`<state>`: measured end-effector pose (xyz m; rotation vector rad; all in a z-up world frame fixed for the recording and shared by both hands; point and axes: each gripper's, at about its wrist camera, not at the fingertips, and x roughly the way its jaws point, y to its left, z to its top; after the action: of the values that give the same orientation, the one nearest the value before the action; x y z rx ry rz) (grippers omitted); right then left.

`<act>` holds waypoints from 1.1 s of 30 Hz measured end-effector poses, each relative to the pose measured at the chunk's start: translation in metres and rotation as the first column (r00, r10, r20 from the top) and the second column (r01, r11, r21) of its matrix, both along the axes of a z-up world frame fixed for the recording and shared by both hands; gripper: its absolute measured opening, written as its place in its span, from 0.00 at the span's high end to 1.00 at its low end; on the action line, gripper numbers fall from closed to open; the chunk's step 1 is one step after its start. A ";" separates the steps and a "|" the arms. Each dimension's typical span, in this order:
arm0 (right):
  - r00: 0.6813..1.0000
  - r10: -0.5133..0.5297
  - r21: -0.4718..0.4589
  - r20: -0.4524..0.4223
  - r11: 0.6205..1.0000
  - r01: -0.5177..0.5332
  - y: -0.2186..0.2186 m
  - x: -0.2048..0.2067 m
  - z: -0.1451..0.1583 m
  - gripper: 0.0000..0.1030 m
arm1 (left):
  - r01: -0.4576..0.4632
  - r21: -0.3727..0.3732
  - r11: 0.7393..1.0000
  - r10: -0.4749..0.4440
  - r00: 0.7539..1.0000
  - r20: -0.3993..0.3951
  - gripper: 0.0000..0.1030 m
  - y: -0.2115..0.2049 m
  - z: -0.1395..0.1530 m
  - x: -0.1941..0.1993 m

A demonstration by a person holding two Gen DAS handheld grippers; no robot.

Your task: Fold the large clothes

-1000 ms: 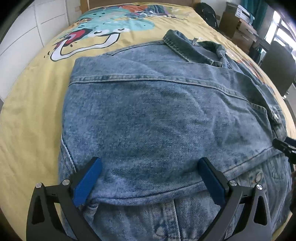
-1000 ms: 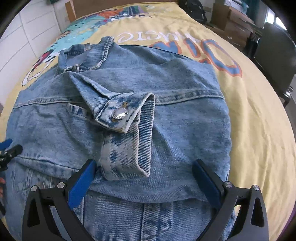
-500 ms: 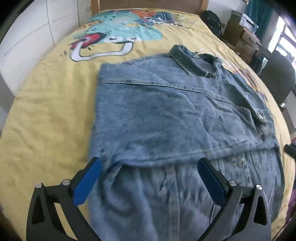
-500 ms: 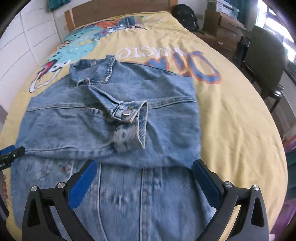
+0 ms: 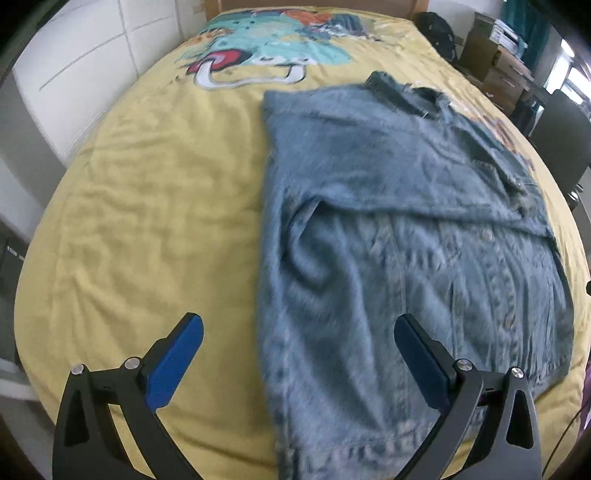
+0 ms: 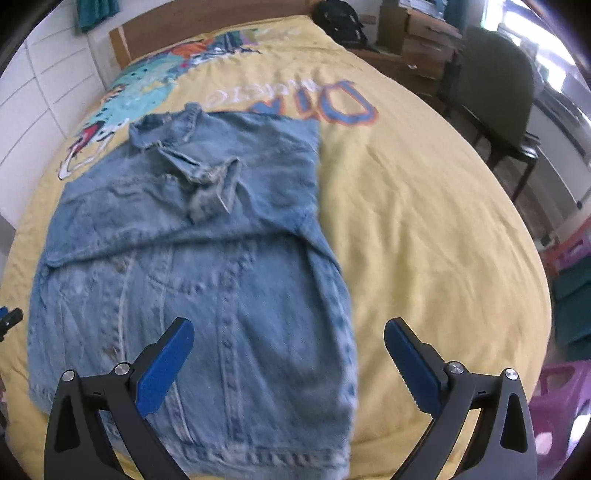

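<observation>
Much blur — jacket (image 5: pixel 406 229) hem cut off

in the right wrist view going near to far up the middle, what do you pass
right gripper, open and empty → denim jacket hem → folded-in sleeve cuff → jacket collar → yellow bedspread with its cartoon print → wooden headboard

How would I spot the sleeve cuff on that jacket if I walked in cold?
Start at the yellow printed bedspread, then the faded blue denim jacket lying on it. Its collar points toward the wooden headboard; just below the collar, the folded-in pale sleeve cuff forms the only raised, bunched lump on the flat denim.
</observation>
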<state>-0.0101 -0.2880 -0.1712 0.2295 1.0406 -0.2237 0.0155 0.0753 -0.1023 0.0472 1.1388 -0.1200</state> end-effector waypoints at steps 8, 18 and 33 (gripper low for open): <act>0.999 -0.025 -0.003 -0.031 1.000 0.025 -0.006 -0.028 -0.015 0.00 | -0.039 -0.006 0.999 0.038 0.996 -0.081 0.01 0.020 -0.021 -0.027; 0.993 -0.008 0.044 -0.117 0.999 0.014 -0.008 -0.047 -0.056 0.00 | -0.036 -0.022 0.999 0.031 0.982 -0.188 0.01 0.031 -0.047 -0.050; 0.980 0.063 0.159 -0.186 0.987 -0.033 -0.002 -0.052 -0.092 0.40 | 0.091 -0.105 0.990 -0.114 0.963 -0.245 0.46 0.002 -0.069 -0.048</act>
<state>-0.0618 -0.2900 -0.2628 0.3282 1.2546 -0.1216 -0.0328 0.0773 -0.1713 0.0086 1.3830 -0.2774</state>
